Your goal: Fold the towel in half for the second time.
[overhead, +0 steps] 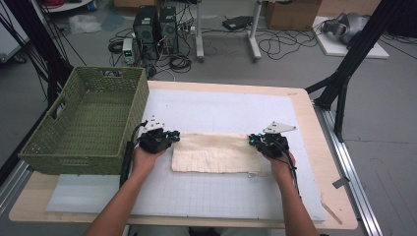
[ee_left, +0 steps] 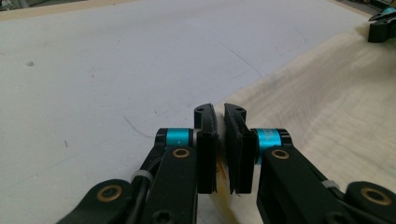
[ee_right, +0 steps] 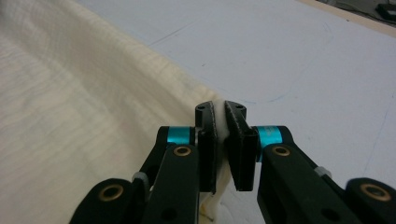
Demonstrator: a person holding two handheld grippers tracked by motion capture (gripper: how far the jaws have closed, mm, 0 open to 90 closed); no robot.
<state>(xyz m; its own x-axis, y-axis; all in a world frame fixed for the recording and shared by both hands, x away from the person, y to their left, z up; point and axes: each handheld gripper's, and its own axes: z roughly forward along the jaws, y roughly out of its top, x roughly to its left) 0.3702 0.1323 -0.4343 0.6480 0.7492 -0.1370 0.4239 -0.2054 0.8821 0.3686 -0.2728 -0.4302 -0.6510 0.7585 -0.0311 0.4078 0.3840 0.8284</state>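
A: High view: cream cloth (overhead: 215,152) flat on the white mat (overhead: 221,196), mid-table, right of the green basket (overhead: 83,123).

B: Left gripper (overhead: 173,138) pinches the cloth's left edge, jaws clamped on fabric. Right gripper (overhead: 253,139) likewise clamps the right edge. Both low, at the mat.

Your cream cloth (overhead: 214,152) lies folded into a flat, wide rectangle on the white mat. Its weave shows a faint grid, and each short end is pinched up slightly.
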